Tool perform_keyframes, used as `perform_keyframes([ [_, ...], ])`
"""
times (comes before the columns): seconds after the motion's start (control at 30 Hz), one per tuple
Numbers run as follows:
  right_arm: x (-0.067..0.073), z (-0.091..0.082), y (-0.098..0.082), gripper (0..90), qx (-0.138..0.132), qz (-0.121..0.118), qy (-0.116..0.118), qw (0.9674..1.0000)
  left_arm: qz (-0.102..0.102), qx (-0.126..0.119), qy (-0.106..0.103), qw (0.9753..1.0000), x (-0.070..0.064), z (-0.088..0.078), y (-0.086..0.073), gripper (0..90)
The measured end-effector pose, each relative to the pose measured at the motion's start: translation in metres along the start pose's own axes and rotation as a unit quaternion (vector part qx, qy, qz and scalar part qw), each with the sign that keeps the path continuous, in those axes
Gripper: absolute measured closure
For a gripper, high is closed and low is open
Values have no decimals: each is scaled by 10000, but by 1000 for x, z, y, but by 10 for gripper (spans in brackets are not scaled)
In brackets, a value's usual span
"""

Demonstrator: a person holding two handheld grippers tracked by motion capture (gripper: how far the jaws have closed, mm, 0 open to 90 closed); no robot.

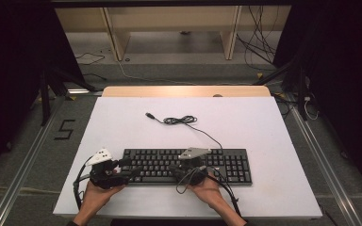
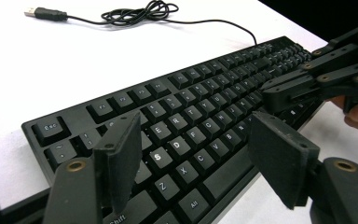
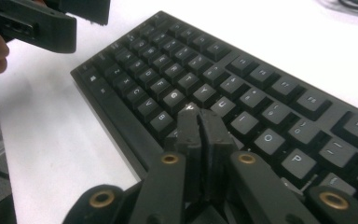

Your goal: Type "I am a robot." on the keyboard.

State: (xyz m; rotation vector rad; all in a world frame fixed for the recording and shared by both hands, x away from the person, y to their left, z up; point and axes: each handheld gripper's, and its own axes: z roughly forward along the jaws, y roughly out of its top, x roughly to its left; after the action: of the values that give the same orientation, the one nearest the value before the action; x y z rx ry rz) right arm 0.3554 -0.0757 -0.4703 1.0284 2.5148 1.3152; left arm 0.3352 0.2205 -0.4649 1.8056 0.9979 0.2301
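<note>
1. The black keyboard point(image 1: 187, 165) is lying flat on the white table point(image 1: 264, 127), right under both claws
2. The left claw point(image 2: 200, 158) is hanging wide apart over the keys at the keyboard's left end, gripping nothing
3. The right claw point(image 3: 200, 135) is pinched together, tips resting around the middle letter keys
4. I'm guessing it's stiff, light plastic with keys that give, so I'm thinking grab the bare side edges, not the keycaps
5. The cable point(image 1: 181, 120) is trailing out beyond the claws, so it may be dragging
</note>
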Motion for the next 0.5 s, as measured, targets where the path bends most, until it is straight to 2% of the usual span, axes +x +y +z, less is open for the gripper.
perform_keyframes([
  [0.5, 0, 12, -2, 892, 205, -43, -92, 9997, 70, -100, -78, 9999, -3, 0, 0, 323],
])
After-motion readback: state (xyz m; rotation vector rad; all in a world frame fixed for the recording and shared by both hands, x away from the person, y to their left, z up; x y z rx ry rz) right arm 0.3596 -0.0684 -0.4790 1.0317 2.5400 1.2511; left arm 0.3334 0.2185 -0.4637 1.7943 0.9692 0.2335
